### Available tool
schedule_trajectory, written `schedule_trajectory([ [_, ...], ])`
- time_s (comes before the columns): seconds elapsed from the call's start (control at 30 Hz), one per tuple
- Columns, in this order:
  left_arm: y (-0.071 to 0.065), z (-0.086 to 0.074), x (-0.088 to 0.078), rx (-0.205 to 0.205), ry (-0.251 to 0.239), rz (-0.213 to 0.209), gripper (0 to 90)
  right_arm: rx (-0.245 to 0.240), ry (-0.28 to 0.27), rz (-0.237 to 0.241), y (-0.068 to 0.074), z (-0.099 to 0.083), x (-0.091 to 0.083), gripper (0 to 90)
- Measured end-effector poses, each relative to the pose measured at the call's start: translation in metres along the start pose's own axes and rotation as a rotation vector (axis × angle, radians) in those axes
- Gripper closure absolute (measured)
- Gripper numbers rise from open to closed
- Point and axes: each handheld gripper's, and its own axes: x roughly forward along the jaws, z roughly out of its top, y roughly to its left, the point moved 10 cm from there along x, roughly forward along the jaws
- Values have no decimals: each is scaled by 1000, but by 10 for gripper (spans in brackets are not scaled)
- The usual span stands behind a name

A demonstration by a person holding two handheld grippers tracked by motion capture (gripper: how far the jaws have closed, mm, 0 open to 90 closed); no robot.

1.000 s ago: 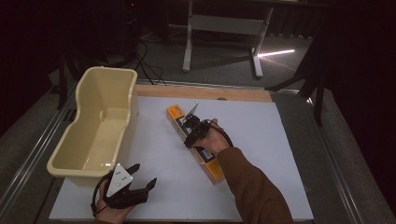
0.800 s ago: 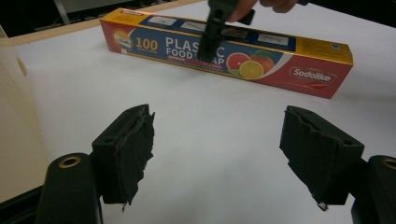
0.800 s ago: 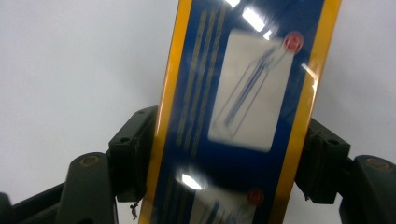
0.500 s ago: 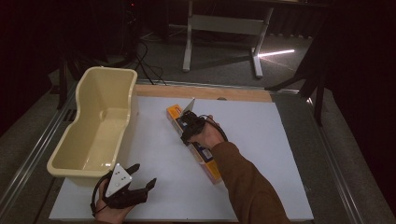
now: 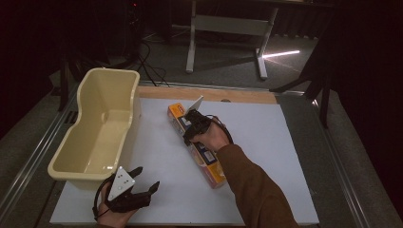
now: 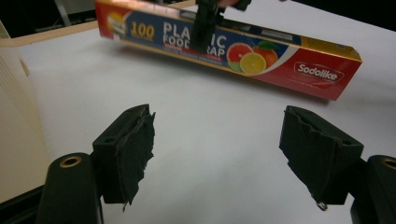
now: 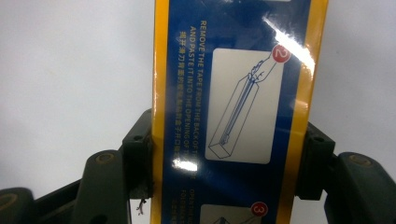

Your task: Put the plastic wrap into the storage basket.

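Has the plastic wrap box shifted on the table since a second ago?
No. The plastic food wrap box lies at the same spot and angle beside the cream tub.

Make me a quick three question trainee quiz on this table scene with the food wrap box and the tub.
1. True or false: the right gripper is shut on the plastic wrap box.
2. What stands left of the box? A) cream tub B) metal pan C) wire basket
3. What do the left gripper jaws hold?

Key: 1. True, both pads press its long sides. 2. A, the cream tub. 3. Nothing; they stand open over the white board.
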Motion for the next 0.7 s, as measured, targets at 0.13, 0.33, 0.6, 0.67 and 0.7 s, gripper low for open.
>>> schedule_trajectory([
  [0.13, 0, 0, 0, 0, 0, 0, 256, 44, -29, 87, 5, 2, -12, 386],
  [0.33, 0, -1, 2, 3, 5, 2, 256, 75, -71, 195, 16, 7, -35, 386],
  [0.6, 0, -1, 2, 5, 6, 5, 256, 97, -161, 306, 37, 20, -68, 385],
  [0.67, 0, -1, 3, 5, 5, 5, 255, 104, -182, 321, 42, 23, -75, 386],
  [0.7, 0, -1, 3, 3, 4, 5, 255, 105, -191, 326, 44, 25, -79, 386],
])
